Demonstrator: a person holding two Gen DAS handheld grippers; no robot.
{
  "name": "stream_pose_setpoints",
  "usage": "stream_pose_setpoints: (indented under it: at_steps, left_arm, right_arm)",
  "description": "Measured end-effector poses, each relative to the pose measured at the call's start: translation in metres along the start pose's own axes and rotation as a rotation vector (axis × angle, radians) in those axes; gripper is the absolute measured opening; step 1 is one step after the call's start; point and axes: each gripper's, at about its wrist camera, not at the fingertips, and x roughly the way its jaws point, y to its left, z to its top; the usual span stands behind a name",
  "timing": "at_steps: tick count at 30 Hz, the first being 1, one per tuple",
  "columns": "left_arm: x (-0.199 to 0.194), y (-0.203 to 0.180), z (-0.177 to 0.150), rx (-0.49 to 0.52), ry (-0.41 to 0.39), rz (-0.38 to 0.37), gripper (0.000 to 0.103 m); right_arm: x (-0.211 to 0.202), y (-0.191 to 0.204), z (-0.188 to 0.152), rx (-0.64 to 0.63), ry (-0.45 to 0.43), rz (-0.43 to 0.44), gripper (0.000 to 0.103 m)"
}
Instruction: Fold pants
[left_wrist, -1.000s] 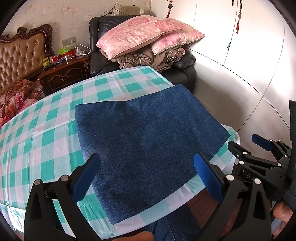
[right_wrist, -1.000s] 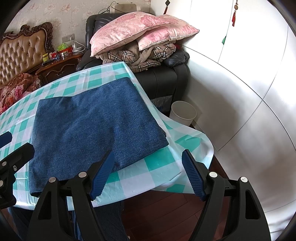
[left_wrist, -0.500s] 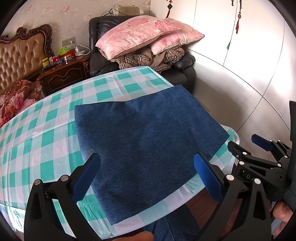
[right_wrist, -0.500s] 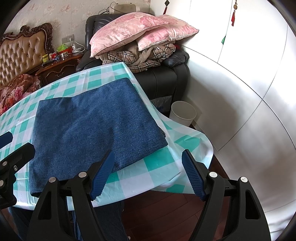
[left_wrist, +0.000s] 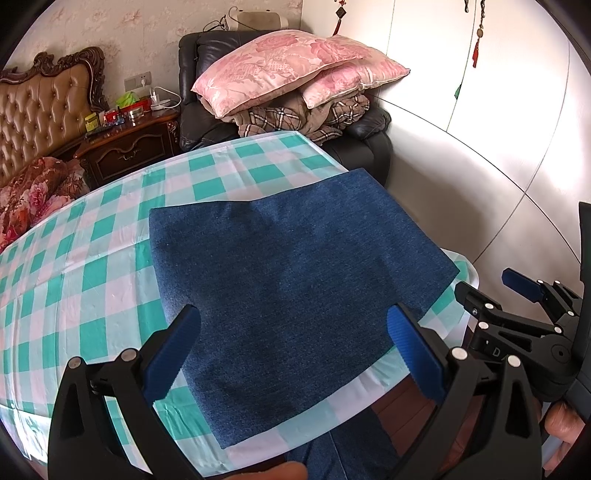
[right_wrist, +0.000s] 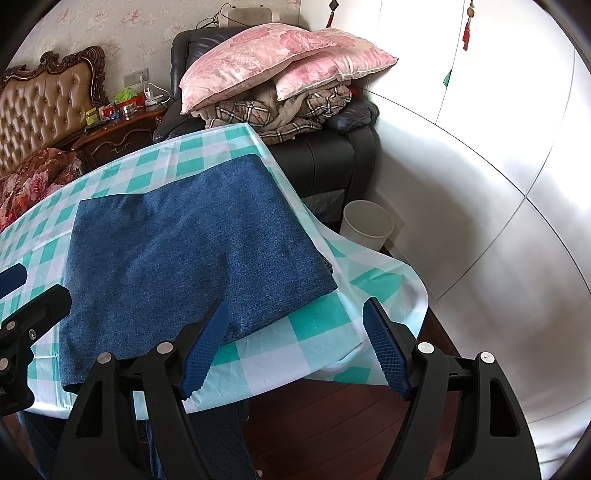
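Dark blue denim pants (left_wrist: 295, 288) lie folded into a flat rectangle on a table with a green-and-white checked cloth (left_wrist: 92, 288). The same folded pants (right_wrist: 192, 258) fill the left half of the right wrist view, near the table's right corner. My left gripper (left_wrist: 295, 332) hovers open over the near edge of the pants, nothing between its blue pads. My right gripper (right_wrist: 295, 332) hovers open above the table's near right corner (right_wrist: 369, 314), just right of the pants. The right gripper (left_wrist: 517, 295) also shows at the edge of the left wrist view.
A black armchair (right_wrist: 332, 155) stacked with pink pillows (right_wrist: 280, 55) and plaid blankets stands behind the table. A white bin (right_wrist: 367, 225) sits on the floor by the white wardrobe (right_wrist: 498, 147). A wooden nightstand (left_wrist: 129, 144) and a tufted headboard (left_wrist: 44, 110) are far left.
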Motion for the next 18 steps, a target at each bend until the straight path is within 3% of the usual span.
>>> stream_pose_setpoints:
  at_steps: [10, 16, 18]
  left_arm:
    - [-0.001, 0.001, -0.002, 0.005, -0.026, 0.008, 0.101]
    - [0.004, 0.004, -0.001, -0.015, 0.003, -0.041, 0.101]
    - [-0.005, 0.019, -0.004, -0.04, -0.019, -0.04, 0.101]
  right_arm:
    - [0.001, 0.001, 0.0, 0.002, 0.005, -0.001, 0.072]
    - [0.003, -0.001, 0.002, 0.009, 0.0, -0.005, 0.073]
    - [0.004, -0.002, 0.001, 0.025, -0.006, -0.005, 0.075]
